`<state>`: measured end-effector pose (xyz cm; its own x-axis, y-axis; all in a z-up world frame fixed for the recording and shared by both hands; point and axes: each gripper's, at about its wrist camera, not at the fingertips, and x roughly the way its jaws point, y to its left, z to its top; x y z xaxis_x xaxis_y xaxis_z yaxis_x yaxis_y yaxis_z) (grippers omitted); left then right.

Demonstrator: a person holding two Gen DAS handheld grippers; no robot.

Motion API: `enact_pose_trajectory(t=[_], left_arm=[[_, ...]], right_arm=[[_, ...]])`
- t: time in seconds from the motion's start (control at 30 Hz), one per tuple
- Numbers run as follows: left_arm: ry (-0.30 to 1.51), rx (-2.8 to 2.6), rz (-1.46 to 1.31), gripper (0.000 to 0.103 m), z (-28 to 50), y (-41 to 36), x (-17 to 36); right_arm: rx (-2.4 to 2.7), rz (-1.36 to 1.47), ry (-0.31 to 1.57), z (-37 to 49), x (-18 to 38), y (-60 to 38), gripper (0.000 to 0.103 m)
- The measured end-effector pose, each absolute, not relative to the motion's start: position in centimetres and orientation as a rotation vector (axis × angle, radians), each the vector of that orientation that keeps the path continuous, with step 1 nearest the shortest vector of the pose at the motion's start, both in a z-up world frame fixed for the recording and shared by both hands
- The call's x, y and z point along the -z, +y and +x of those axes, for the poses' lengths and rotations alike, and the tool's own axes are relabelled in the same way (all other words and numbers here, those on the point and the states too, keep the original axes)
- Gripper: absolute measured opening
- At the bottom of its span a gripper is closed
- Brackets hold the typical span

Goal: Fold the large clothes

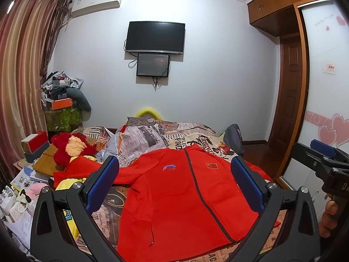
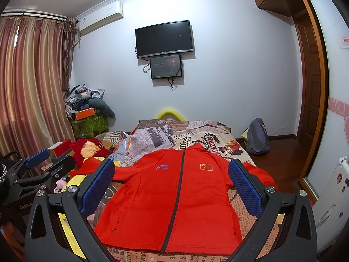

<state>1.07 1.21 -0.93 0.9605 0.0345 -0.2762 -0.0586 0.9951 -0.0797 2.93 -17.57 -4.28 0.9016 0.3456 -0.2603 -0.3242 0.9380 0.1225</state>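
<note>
A red zip-up jacket [image 1: 174, 200] lies flat, front up, on the bed [image 1: 189, 135], collar toward the far wall, sleeves spread to the sides. It also shows in the right wrist view [image 2: 174, 203]. My left gripper [image 1: 174, 181] is open and empty, held above the jacket's near half. My right gripper [image 2: 172, 181] is open and empty, also above the jacket. The right gripper shows at the right edge of the left wrist view [image 1: 322, 155]; the left gripper shows at the left of the right wrist view [image 2: 45, 159].
A red plush toy [image 1: 69, 148] and yellow and red clothes [image 1: 72, 172] lie left of the jacket. Boxes and papers [image 1: 28, 170] crowd the left side. A backpack [image 2: 257, 137] stands on the floor at the right. A wardrobe [image 1: 327, 87] lines the right wall.
</note>
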Motion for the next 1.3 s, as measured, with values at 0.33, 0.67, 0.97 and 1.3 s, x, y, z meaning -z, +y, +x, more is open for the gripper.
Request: enact_pose_trajectory(t=[0.33,0.67,0.97,1.3], left_arm=[[0.278,-0.048,-0.086,0.103,1.1,1.2,1.1],[0.281,-0.050,-0.090,0.103,1.1,1.2,1.3],[0.291,-0.057,-0.090,0.103,1.5,1.5,1.5],[0.325,-0.107,-0.082,0.103,5.1,4.0,2.7]], right_arm=[[-0.347,0.078,0.284,3.0,4.3,-17.6,0.103],[-0.347,0.077,0.287,3.0,4.2,-17.7,0.103],[-0.345,0.074,0.297,3.3,4.9,-17.2,0.103],[-0.337,0.062,0.333,6.5,5.7,-16.3,0.103]])
